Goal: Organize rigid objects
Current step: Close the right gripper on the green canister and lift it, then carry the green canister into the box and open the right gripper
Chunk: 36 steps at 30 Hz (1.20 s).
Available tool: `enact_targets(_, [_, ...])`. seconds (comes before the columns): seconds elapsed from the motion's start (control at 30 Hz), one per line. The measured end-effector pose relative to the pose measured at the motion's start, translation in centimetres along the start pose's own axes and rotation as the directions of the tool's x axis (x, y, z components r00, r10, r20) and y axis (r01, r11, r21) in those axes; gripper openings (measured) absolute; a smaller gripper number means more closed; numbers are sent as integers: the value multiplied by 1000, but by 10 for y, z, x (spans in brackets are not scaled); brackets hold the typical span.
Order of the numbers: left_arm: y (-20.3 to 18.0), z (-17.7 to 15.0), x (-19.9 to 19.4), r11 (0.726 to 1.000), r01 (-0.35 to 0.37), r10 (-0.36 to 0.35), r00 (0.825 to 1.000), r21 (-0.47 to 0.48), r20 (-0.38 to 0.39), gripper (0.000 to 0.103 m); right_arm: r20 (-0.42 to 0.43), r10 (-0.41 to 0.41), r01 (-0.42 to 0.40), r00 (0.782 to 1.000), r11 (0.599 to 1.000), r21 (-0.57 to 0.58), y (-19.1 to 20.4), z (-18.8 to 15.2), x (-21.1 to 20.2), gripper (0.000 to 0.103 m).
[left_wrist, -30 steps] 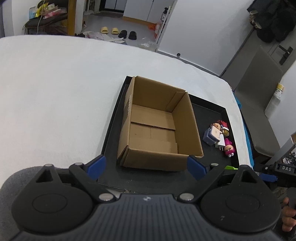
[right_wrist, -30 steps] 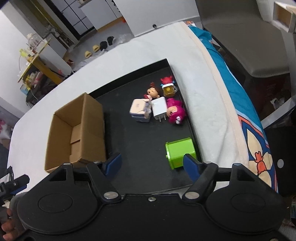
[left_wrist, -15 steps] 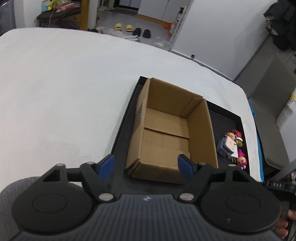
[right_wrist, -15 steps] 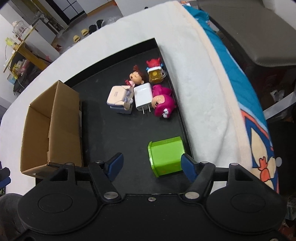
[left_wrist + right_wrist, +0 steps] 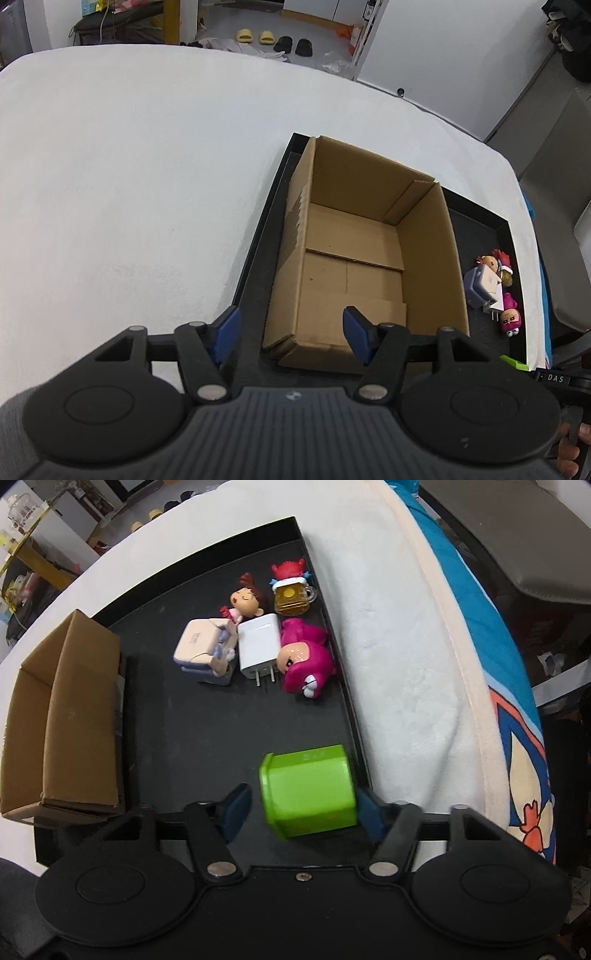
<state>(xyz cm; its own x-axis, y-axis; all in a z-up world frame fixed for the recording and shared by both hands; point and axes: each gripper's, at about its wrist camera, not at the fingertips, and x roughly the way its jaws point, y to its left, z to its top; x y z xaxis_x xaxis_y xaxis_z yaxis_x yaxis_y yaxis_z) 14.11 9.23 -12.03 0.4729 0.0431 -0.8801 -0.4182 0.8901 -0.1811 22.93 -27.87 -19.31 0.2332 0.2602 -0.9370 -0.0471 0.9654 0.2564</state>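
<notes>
Your right gripper (image 5: 301, 806) straddles the green block (image 5: 308, 794), which lies on its side near the front right corner of the black tray (image 5: 207, 720); the jaws are closing, the right pad at or nearly on its flank, the left pad apart from it, so nothing is clamped yet. The block looks like hard, smooth plastic, likely hollow and light, so it should not give under pressure but may slip or twist; take it across its two flat flanks, near the middle, clear of the flared rim. Your left gripper (image 5: 291, 336) hangs over the near left corner of the cardboard box (image 5: 354, 266), jaws closing, one pad outside the wall and one inside, neither pressing. That wall is thin card and will flex, so pinch it gently
</notes>
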Motion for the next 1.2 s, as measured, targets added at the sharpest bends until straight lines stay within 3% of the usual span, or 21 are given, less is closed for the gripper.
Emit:
enact_targets(0.3, [3,4,21,1000,-4,3,998,-14,-57,51,-26,5,-5,1000,1000,5,1,1,12,53])
enact_targets(0.4, [4,3,26,1000,2,-3,998,-14,-61,40,-25,-8,8,1000,1000,-10,6,1,14,52])
enact_targets(0.47, [7,1,30,1000,7,-8,998,-30,-62,25,-27,-7,6,1000,1000,-11,7,0,13,51])
enact_targets(0.57, [6,-1,31,1000,1,-2,999,-20,-49,11,-8,-18,18,1000,999,-41,14,0,7,51])
enact_targets(0.87, [6,-3,29,1000,17,-17,999,12,-28,11,48,4,0,999,997,-81,32,-1,-21,51])
enact_targets(1.2, [1,-7,24,996,45,-44,999,74,-22,11,116,34,-16,993,989,-148,85,8,-53,51])
